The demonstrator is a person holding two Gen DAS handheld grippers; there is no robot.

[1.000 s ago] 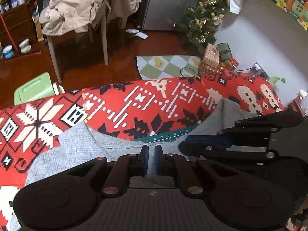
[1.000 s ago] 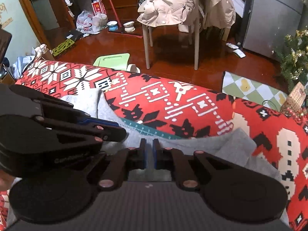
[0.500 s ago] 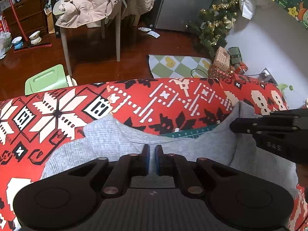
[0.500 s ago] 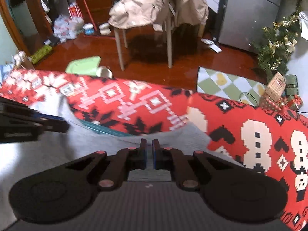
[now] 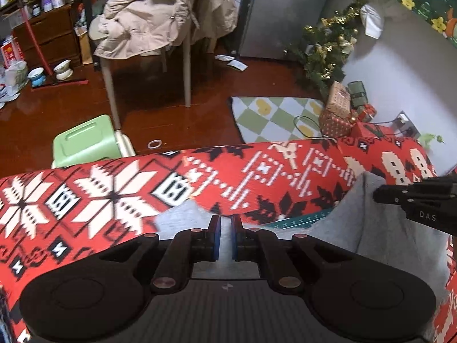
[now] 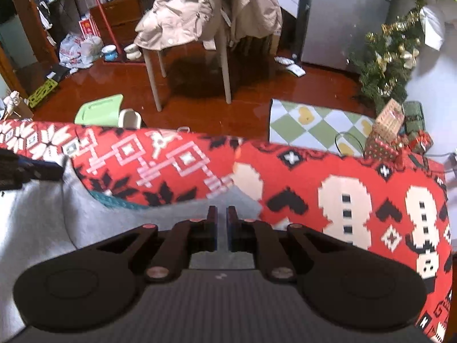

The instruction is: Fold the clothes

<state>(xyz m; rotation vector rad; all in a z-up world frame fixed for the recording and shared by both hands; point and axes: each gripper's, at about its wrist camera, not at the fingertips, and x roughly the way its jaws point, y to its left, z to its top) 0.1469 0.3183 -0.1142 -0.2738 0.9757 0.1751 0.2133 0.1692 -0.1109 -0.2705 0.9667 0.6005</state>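
Observation:
A grey knit garment (image 5: 380, 223) lies on a table covered by a red patterned cloth (image 5: 114, 188). My left gripper (image 5: 224, 225) is shut on the garment's edge and holds it stretched. My right gripper (image 6: 222, 217) is shut on another part of the same grey garment (image 6: 42, 214). The two grippers are well apart, the cloth taut between them. The right gripper shows at the right edge of the left wrist view (image 5: 420, 200); the left gripper shows at the left edge of the right wrist view (image 6: 22, 168).
Beyond the table's far edge is a dark wooden floor with a chair draped in a beige coat (image 5: 160, 23), a green stool (image 5: 82, 143), a checked mat (image 5: 274, 117) and a small Christmas tree with gift boxes (image 5: 337, 103). A teal mat edge (image 5: 300, 220) shows under the garment.
The two grippers have moved apart, left to the left and right to the right, pulling the grey garment wider. Each gripper has slid toward the edge of the other's view.

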